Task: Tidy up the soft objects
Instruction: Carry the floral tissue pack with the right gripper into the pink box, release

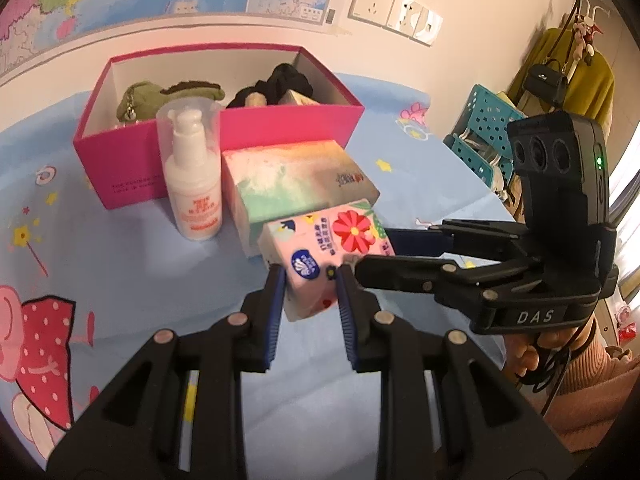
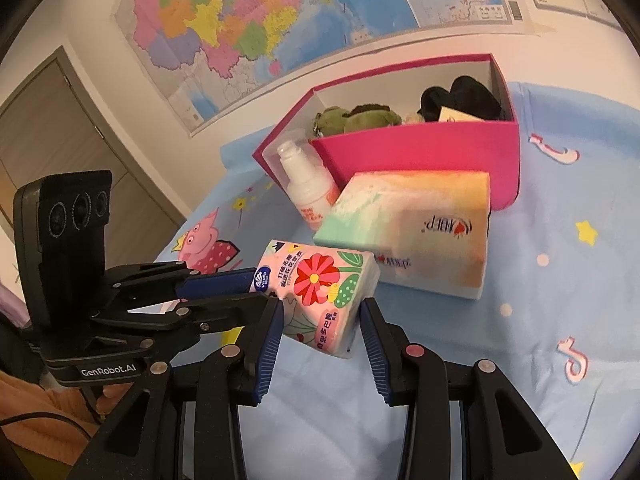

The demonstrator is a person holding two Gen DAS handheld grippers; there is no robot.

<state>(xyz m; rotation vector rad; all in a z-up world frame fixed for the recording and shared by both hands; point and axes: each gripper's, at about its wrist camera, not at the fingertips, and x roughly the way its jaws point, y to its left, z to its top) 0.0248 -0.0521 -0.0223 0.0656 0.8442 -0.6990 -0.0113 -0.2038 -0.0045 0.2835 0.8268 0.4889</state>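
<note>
At frame centre, my left tool [image 1: 310,280] clamps the floral tissue pack [image 1: 324,248]; my right tool [image 2: 322,326] stands apart around it.

Bottle [image 1: 195,184] left of tissue box [image 1: 296,184] — both before storage box [image 1: 224,136].

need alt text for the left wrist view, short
The left tool is shut on a pink flowered tissue pack on a blue cartoon bedsheet, with the right tool reaching in from the right. Behind sit a larger tissue pack, a white pump bottle and an open pink box holding soft toys.
</note>
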